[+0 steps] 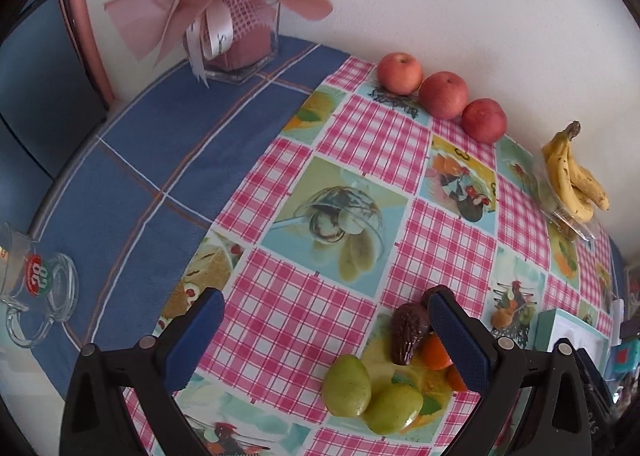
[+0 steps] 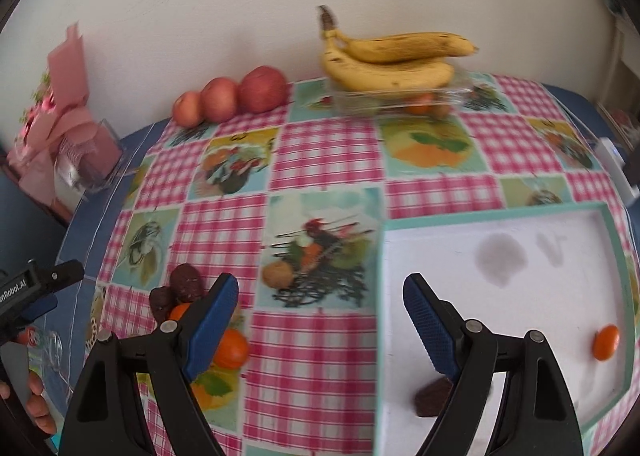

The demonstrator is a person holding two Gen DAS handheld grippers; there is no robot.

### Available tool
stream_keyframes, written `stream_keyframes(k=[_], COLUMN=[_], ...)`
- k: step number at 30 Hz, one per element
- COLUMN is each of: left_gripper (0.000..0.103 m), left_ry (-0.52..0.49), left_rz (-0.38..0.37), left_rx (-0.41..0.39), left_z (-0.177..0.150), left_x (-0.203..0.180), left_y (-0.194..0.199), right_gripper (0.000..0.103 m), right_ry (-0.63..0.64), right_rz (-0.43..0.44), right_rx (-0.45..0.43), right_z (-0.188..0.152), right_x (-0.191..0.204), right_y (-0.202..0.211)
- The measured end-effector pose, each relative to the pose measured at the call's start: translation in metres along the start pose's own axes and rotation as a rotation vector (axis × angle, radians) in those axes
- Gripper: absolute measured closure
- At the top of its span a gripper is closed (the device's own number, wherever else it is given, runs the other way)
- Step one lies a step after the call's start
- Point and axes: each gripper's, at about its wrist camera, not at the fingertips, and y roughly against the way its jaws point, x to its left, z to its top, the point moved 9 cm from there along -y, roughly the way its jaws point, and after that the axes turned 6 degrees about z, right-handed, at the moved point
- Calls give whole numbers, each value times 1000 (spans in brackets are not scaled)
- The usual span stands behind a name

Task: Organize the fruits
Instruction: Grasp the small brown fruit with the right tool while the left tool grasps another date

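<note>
White tray (image 2: 520,224) holds two fruits so far, more wait near left, both tools (image 1: 324,340) (image 2: 320,320) gape empty.

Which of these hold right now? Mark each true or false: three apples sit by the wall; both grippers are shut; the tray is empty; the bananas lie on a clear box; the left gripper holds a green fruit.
1. Three apples sit by the wall: true.
2. Both grippers are shut: false. The left gripper and right gripper are open.
3. The tray is empty: false. It holds an orange fruit and a dark fruit.
4. The bananas lie on a clear box: true.
5. The left gripper holds a green fruit: false. It holds nothing.
</note>
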Motion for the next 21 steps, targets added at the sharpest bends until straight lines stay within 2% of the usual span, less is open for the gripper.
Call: stream_keyframes(k=[4, 5, 7, 8, 10, 15, 16, 20, 21], left_gripper=[1, 1, 2, 2, 8, 11, 17, 20, 25], left_ry=[-14, -21, -34, -36, -36, -33, -29, -22, -23], left_rz=[-19, -23, -33, -41, -53, -82, -96, -113, -117], left_rx=[49, 59, 79, 89, 110, 162, 168, 190, 194], left_z=[-7, -9, -13, -14, -18, -27, -28, -31, -31], left_x=[-10, -14, -21, -23, -29, -40, -42, -48, -49], left_y=[-14, -17, -24, -26, -32, -44, -45, -49, -50], right_gripper=[20, 23, 34, 35, 38, 50, 50, 54, 58], right_ry=[29, 35, 47, 51, 48, 32, 30, 35, 37], right_rz=[11, 13, 11, 8, 6, 17, 21, 40, 42], right_rx=[23, 33, 55, 70, 90, 128, 132, 145, 147], right_z=[2, 2, 0, -1, -4, -8, -8, -9, -9], right_x=[13, 15, 18, 18, 17, 14, 15, 20, 21], right_y=[-16, -21, -32, -39, -48, -69, -71, -79, -81])
